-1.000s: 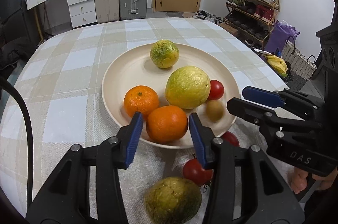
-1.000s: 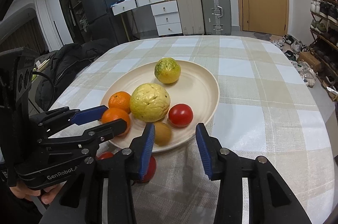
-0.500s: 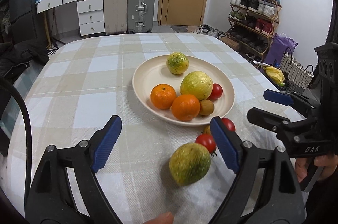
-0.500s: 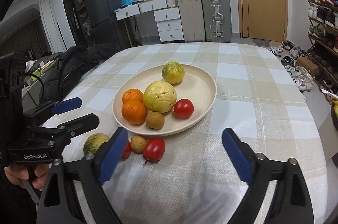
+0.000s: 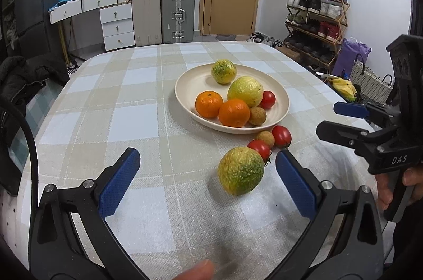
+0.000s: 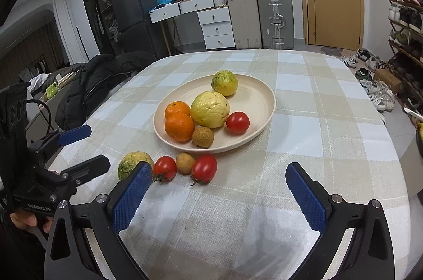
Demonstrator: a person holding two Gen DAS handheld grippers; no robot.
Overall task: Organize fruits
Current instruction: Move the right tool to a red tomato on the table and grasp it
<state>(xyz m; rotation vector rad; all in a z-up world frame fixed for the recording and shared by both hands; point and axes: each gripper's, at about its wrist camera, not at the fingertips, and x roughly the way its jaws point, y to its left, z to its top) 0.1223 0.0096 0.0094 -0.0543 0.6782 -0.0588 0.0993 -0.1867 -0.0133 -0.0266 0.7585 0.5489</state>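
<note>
Both grippers (image 5: 206,184) (image 6: 219,195) opening wider, pulled back from plate (image 5: 185,84)

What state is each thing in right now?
Left gripper: jaws opening, nothing gripped.
Right gripper: jaws opening, nothing gripped.
Plate: holds six fruits.
Green-yellow fruit: loose on the tablecloth.
Two tomatoes and small brown fruit: off the plate, clustered.

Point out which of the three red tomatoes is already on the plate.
The tomato beside the big yellow fruit sits on the plate. The other two tomatoes lie on the tablecloth before the plate, flanking a small brown fruit.
</note>
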